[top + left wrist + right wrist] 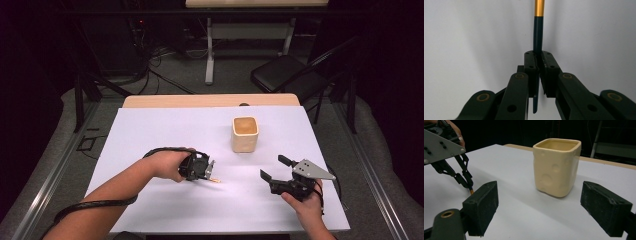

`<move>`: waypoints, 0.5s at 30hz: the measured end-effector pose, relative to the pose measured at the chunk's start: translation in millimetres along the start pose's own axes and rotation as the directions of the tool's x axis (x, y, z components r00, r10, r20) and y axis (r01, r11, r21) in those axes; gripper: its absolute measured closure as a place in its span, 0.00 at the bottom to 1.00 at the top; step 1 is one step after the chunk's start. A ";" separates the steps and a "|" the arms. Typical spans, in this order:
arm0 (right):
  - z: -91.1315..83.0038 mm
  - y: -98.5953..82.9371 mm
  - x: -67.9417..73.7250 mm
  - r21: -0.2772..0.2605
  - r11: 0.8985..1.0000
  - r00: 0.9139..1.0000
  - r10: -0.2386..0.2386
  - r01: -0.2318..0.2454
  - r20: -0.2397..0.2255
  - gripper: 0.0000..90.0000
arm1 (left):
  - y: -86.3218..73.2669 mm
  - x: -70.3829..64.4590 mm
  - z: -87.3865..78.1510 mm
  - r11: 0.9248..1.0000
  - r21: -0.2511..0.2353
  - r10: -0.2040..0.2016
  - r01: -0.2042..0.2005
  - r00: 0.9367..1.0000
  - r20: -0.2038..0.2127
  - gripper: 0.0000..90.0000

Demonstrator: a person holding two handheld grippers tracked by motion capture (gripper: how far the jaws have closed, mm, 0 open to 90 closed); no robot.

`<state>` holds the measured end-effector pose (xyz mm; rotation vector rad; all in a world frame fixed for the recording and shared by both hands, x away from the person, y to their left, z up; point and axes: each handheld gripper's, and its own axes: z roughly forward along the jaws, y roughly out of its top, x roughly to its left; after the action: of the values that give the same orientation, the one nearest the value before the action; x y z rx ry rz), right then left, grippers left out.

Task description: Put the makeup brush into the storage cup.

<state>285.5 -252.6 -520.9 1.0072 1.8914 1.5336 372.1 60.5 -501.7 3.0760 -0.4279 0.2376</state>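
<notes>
High view: a slim pen (215,179) with a dark shaft and a gold-orange band lies low over the white table cover (150,130), just right of the left gripper (210,171), near the middle of the table. In the left gripper view the dark shaft (538,35) runs straight up from between the two black pads, turning gold at the top of the picture; the jaws are pressed together on it, and a short dark end sticks out below the pads. The left hand (167,164) wraps the gripper body, forearm coming in from the near left, the gripper pointing right and tipped down toward the cover, a black cable looping behind the wrist.

The cream square cup (245,134), dimpled on its sides, stands upright farther back, right of centre, well apart from both grippers. The right gripper (275,167) sits at the near right, held in the right hand (305,202), its jaws spread wide and holding nothing. In the right gripper view those pads frame the cup (556,167), which stands beyond them, untouched.
</notes>
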 end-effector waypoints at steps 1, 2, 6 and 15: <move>-0.1 0.0 0.1 0.000 1.000 1.000 0.001 -0.001 0.000 0.16 | -0.2 0.2 -1.1 1.000 0.004 0.003 -0.003 1.000 -0.002 0.93; 0.0 0.0 -0.1 -0.001 1.000 1.000 -0.002 0.002 0.001 0.16 | -0.5 0.0 -1.8 1.000 0.005 0.000 0.000 1.000 -0.003 0.93; -0.1 0.0 -0.2 -0.001 1.000 1.000 -0.001 0.001 0.001 0.16 | -1.4 -0.8 -4.8 1.000 0.012 0.000 0.000 1.000 -0.005 0.93; 0.0 0.0 -0.1 0.001 1.000 1.000 -0.001 0.001 0.001 0.16 | -3.7 -1.8 -7.6 1.000 0.018 -0.012 0.012 1.000 0.020 0.93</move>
<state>285.5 -252.7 -520.9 1.0066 1.8918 1.5320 370.2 64.8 -494.4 3.1001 -0.4100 0.2119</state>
